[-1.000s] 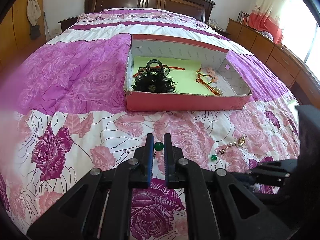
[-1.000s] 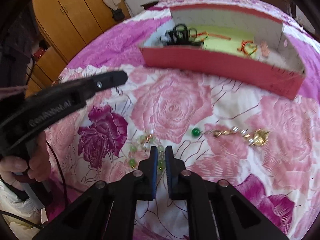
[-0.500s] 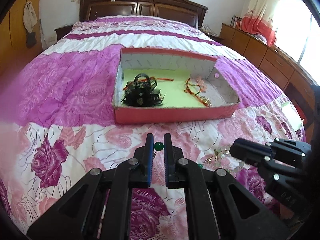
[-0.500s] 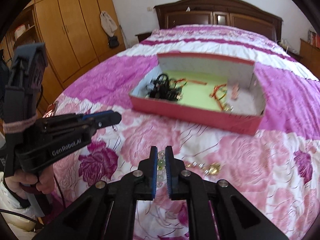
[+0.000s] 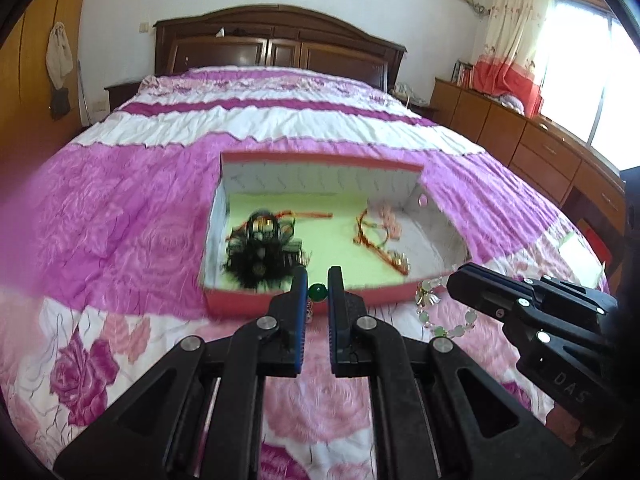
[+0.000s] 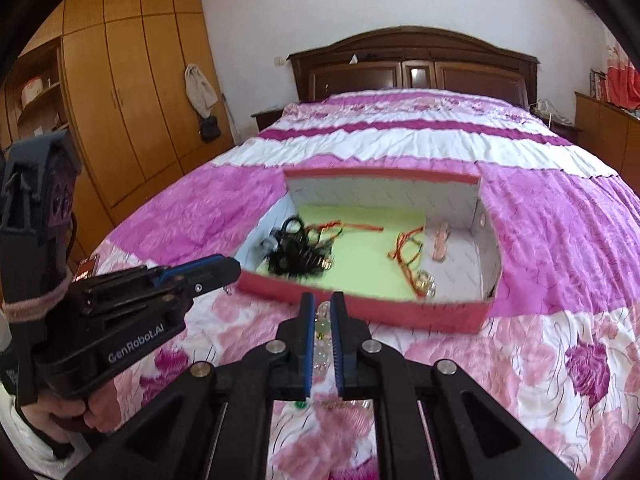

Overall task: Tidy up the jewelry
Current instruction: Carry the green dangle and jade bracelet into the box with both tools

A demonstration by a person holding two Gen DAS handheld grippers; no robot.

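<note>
Gripping a green bead earring (image 5: 317,292), the left tongs (image 5: 317,285) hover above the bed (image 5: 120,208), just short of the red box (image 5: 304,304). The right tongs (image 6: 322,312) are clenched on a pale bead bracelet (image 5: 444,320) that dangles below them, near the box's front wall.

Both wrist views above bed, facing shared red box (image 5: 304,304)
</note>
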